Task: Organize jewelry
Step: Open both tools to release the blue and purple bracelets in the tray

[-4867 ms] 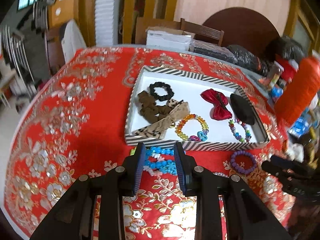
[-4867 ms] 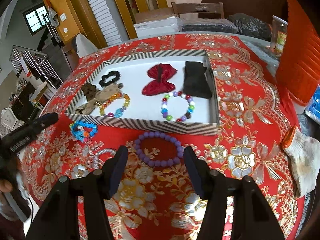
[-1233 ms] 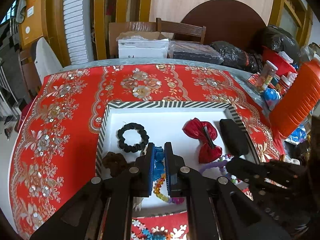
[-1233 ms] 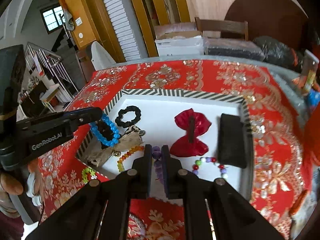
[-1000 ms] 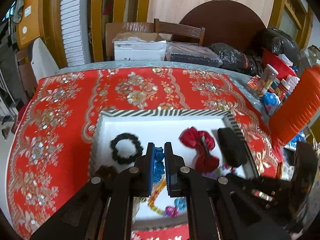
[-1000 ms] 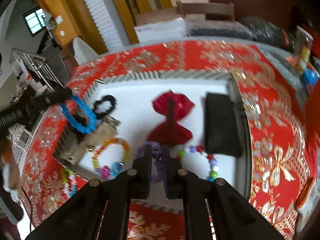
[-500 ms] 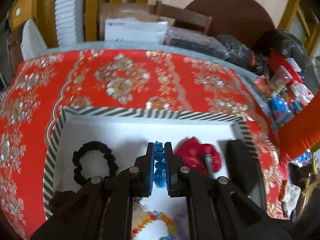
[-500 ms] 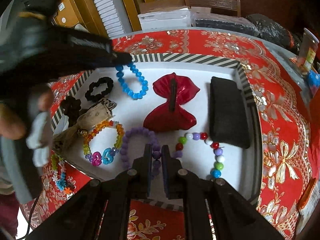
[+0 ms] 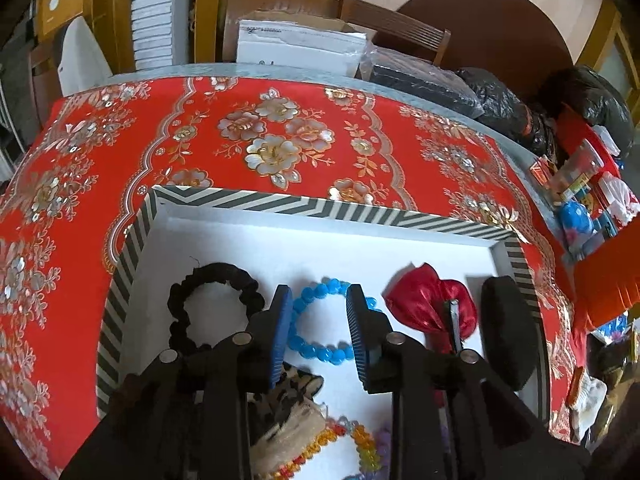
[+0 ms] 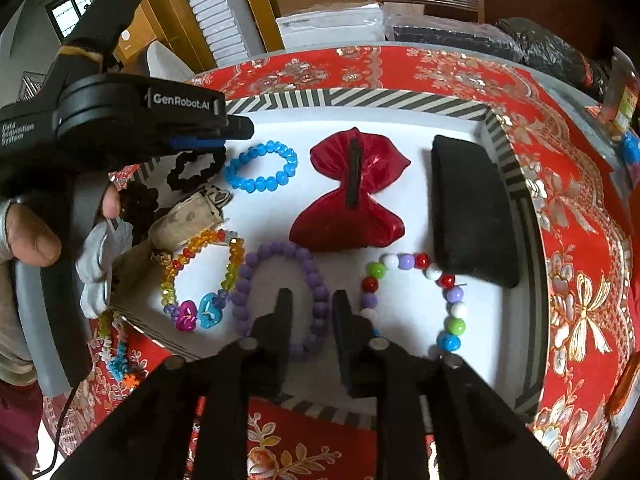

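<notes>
Left wrist view: the left tongs are spreading, pads clear of the blue bracelet, which lies flat in the striped tray. The right tongs are spreading too, clear of the purple bracelet on the tray floor. This looks like the release step. Next, both should lift straight out; a small beaded piece waits on the surface.

A round table is covered by a red tablecloth with gold and silver flowers. On it rest a striped-rimmed white tray, a small mixed-bead bracelet just outside the tray's near-left corner, and an orange container.
</notes>
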`<state>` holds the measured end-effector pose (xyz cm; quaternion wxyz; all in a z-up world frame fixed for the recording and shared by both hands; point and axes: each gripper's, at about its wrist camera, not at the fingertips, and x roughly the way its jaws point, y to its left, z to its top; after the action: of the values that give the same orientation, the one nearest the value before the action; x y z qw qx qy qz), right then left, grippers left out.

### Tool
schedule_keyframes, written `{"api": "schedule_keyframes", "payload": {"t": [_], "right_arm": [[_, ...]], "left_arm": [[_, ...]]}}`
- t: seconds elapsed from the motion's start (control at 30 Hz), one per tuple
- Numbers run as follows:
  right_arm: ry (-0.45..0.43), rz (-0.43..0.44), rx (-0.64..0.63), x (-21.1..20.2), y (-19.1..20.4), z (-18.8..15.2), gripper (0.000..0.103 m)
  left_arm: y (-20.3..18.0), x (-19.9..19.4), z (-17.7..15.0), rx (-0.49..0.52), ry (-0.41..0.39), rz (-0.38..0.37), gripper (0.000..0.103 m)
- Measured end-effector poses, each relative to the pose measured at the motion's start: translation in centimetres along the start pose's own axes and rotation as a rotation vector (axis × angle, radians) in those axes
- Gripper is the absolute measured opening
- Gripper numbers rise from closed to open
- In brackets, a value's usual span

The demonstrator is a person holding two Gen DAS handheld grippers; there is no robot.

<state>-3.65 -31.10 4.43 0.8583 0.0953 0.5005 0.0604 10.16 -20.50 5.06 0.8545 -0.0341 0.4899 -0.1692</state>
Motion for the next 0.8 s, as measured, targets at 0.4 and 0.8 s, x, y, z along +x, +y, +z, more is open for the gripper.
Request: {"api": "schedule_keyframes", "payload": {"t": [0.4, 0.8], "right_arm": [[-0.062, -0.013, 0.019, -2.6, -0.1, -0.5, 0.034], [-0.132, -0.079, 0.013, -6.0, 0.0, -1.8, 0.044]], "left_arm": [[-0.9, -4.0, -2.3, 0.058, -0.065, 0.063, 0.036], [-1.0, -8.0, -5.9, 0.084, -0.132, 0.119, 0.036]]}}
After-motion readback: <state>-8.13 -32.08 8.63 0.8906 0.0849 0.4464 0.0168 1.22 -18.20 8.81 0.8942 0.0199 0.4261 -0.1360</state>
